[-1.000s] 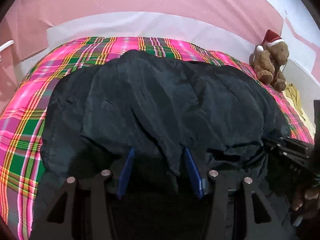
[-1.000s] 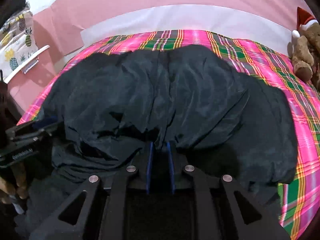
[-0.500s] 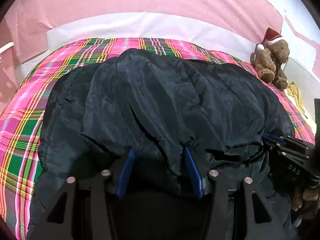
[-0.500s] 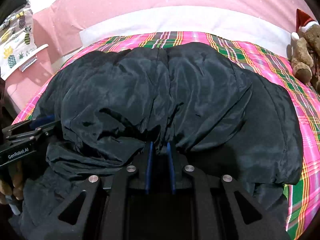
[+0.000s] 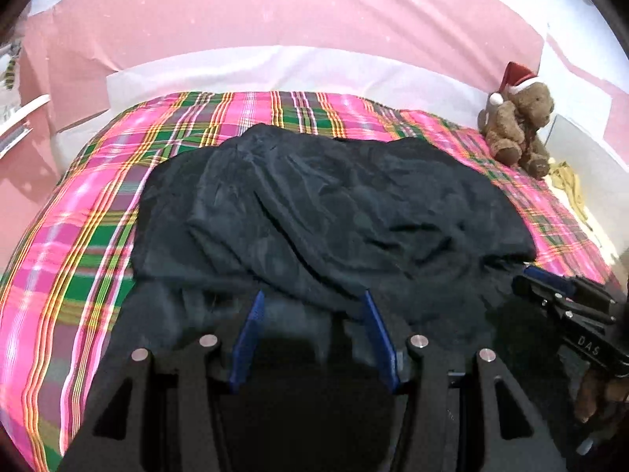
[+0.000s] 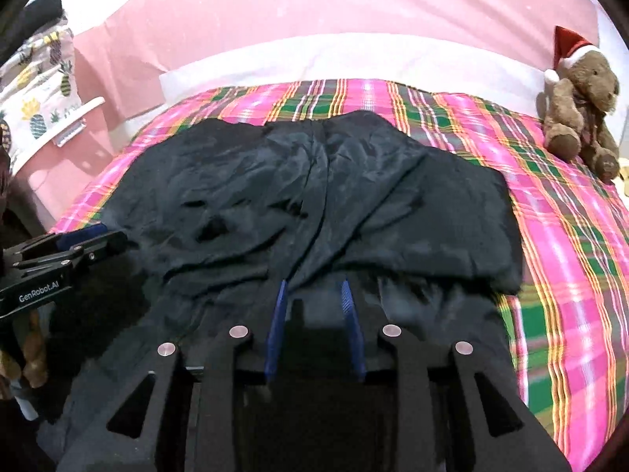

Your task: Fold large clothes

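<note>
From the left wrist camera, the left gripper [image 5: 312, 303] stands wide apart, its blue-padded fingers [image 5: 247, 334] spread with nothing clamped between them. The near edge of the large dark navy, slightly shiny garment [image 5: 334, 212] lies just ahead of and partly over the fingertips. The garment is spread in a rumpled, doubled-over heap across the middle of the bed, which is covered by a pink, green and yellow plaid sheet [image 5: 78, 236]. A folded upper layer rests on a lower layer that reaches toward the camera. At the far right corner of the bed sits a brown teddy bear in a red Santa hat [image 5: 519, 129], well apart from the garment. At the right edge, the right gripper [image 5: 550, 287] points in over the garment's right side; from here I cannot tell its opening.

From the right wrist camera, the right gripper [image 6: 313, 295] is parted moderately, narrower than the left, and its blue fingers [image 6: 277, 326] hold nothing; a ridge of the dark garment [image 6: 314, 196] runs down to just in front of the tips. The garment covers the centre of the plaid sheet [image 6: 570, 255], with bare sheet to the right. The left gripper [image 6: 78, 240] enters from the left edge over the garment's left side. The teddy bear [image 6: 578, 106] sits at the far right. A white pineapple-print cloth [image 6: 39, 94] hangs beyond the bed at the left.
</note>
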The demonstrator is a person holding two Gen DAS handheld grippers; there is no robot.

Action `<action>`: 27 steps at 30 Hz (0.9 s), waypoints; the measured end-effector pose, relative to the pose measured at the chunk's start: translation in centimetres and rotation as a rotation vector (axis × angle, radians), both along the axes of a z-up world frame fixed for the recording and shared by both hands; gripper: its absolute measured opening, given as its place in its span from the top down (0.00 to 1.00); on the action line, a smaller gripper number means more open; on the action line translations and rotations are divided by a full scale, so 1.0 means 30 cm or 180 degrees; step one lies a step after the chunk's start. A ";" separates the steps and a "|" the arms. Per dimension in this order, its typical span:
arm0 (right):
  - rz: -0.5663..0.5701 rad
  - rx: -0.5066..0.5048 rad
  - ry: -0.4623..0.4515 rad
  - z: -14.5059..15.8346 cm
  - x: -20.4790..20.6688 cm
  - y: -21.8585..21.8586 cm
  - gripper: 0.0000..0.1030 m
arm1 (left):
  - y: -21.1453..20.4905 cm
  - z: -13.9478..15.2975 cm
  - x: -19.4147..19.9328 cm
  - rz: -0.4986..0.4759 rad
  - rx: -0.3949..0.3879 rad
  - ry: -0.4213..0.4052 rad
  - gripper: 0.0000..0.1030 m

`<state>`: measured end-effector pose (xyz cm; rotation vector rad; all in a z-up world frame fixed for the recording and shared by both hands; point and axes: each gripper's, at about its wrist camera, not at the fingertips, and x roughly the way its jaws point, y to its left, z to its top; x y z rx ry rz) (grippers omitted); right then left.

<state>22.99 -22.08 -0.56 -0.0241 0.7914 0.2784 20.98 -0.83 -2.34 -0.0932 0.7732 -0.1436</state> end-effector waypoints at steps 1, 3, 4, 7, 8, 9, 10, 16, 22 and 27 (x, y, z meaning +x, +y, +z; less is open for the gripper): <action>-0.0015 0.0027 -0.0018 0.010 -0.030 -0.010 0.71 | 0.001 0.009 -0.030 0.0027 -0.0013 -0.0022 0.47; -0.0033 0.0089 -0.0037 0.026 -0.094 -0.028 0.70 | 0.002 0.025 -0.088 0.0042 -0.0033 -0.0051 0.47; -0.0039 0.0103 -0.0047 0.032 -0.118 -0.034 0.70 | 0.000 0.030 -0.116 0.0050 -0.0035 -0.0059 0.47; -0.0069 0.0151 -0.0047 0.045 -0.204 -0.054 0.69 | 0.004 0.040 -0.194 0.0082 -0.0027 -0.0065 0.47; -0.0073 0.0169 -0.0045 0.048 -0.219 -0.059 0.69 | 0.005 0.042 -0.220 0.0098 -0.0042 -0.0063 0.47; -0.0077 0.0189 -0.0048 0.051 -0.245 -0.065 0.69 | 0.004 0.041 -0.247 0.0114 -0.0055 -0.0063 0.47; -0.0075 0.0208 -0.0058 0.054 -0.270 -0.070 0.68 | 0.005 0.041 -0.271 0.0127 -0.0063 -0.0059 0.47; -0.0059 0.0243 -0.0093 0.068 -0.394 -0.089 0.65 | 0.005 0.036 -0.392 0.0166 -0.0026 -0.0038 0.47; -0.0068 0.0235 -0.0073 0.045 -0.487 -0.102 0.65 | 0.004 0.018 -0.473 0.0186 0.0023 -0.0011 0.47; -0.0136 0.0228 0.0010 0.004 -0.528 -0.140 0.64 | 0.020 -0.012 -0.514 0.0231 0.0078 0.0039 0.47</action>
